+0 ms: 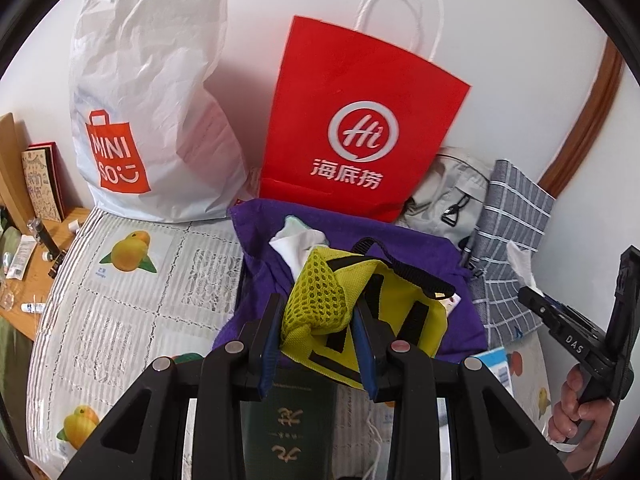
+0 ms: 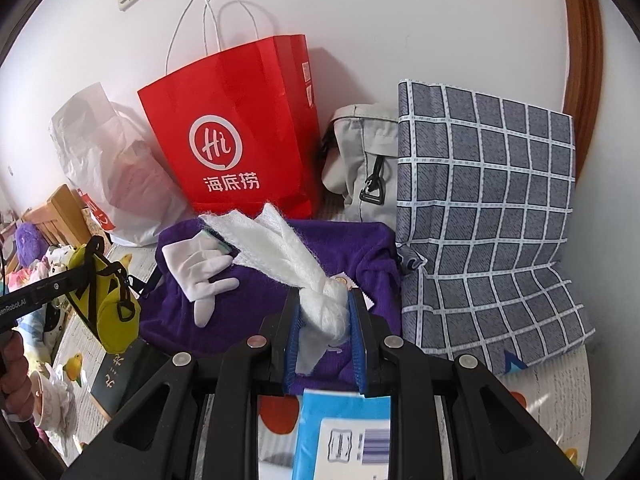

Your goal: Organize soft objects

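**Over the bed: two soft items gripped, none yet put away**

Over the purple garment [image 1: 360, 240], the left wrist view shows the left gripper [image 1: 318, 322] with its blue-padded jaws closed on the mesh end of a yellow-green pouch [image 1: 340, 300], whose black strap [image 1: 404, 268] trails across the purple cloth. A white glove [image 1: 298, 240] lies on that cloth beyond the pouch. Behind stand a white Miniso plastic bag [image 1: 148, 120] and a red paper bag [image 1: 352, 120], both against the wall, with a grey bag [image 1: 448, 192] and a grey checked pillow [image 1: 512, 248] to the right. A dark green book [image 1: 288, 412] lies on the fruit-printed mattress cover [image 1: 120, 300] below the jaws. At the right edge the right gripper [image 1: 532, 300] carries a scrap of white.

From the right wrist view, the right gripper [image 2: 324, 312] has its jaws clamped on a knotted white gauzy cloth [image 2: 288, 248], which fans out above the purple garment [image 2: 352, 252]. The white glove [image 2: 196, 268] rests flat on it. At the left, the left gripper's arm [image 2: 44, 292] holds the pouch [image 2: 108, 308] hanging clear of the bed.

As I judge it, the task is at an early or middle stage: both picked items need a destination, which I cannot tell, and glove and purple garment remain loose.
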The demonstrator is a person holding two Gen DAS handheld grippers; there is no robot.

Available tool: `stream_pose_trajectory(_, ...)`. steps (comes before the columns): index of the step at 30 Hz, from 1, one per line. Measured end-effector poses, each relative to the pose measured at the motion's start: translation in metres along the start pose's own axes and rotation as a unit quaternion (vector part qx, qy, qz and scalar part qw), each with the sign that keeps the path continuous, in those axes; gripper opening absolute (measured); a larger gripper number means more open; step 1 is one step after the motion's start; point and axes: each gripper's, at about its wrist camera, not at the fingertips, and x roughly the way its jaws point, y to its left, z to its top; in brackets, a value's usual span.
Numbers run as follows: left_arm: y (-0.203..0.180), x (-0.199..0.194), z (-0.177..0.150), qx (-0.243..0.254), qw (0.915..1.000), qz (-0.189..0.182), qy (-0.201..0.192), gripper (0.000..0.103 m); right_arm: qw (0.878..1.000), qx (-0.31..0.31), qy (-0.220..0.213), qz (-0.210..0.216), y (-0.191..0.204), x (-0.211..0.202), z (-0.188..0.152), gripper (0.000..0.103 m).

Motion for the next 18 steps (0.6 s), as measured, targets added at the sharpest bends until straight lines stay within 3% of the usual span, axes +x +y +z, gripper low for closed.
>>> stream_pose_trajectory(8,0.012,0.025,0.008,-0.007,0.9998,0.013,0.011,0.031,1.0,0.001,0.003,0.01,-0.004,0.024,0.014,0.023)
stream_pose_trajectory(18,0.022,0.066,0.008,-0.018,0.9988,0.023,0.04,0.031,0.997,0.01,0.066,0.033,-0.01,0.079,-0.006,0.023)
